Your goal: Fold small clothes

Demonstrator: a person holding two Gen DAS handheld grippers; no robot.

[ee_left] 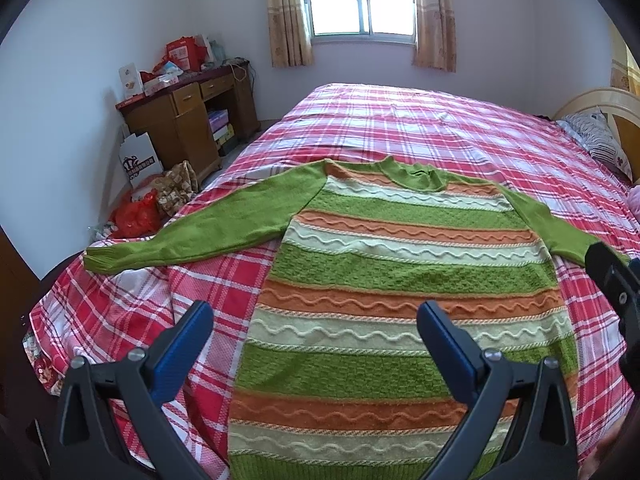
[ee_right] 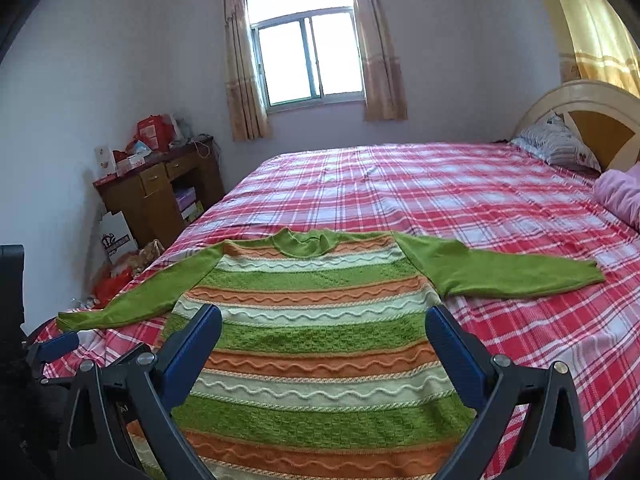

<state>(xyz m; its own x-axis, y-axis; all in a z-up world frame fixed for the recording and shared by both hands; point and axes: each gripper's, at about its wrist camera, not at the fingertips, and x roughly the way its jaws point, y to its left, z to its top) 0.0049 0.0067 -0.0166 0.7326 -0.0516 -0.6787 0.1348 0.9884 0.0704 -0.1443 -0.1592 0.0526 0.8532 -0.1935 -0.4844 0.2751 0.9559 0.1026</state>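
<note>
Plaid bed (ee_left: 420, 128), flat striped sweater (ee_left: 400, 280)

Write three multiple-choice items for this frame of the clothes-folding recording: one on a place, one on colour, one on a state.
1. Where does the sweater lie?
A. on the wooden desk
B. on the plaid bedspread
C. on the floor

2. What colour are its sleeves?
A. plain green
B. orange
C. cream

3. How is the sweater now?
A. folded in half
B. rolled up
C. spread flat, both sleeves out to the sides

Answers:
1 B: the plaid bedspread shows all around it.
2 A: the left sleeve and right sleeve are solid green, while the body is striped.
3 C: nothing is folded over; the left hand-held gripper and right hand-held gripper are both open above it.
</note>
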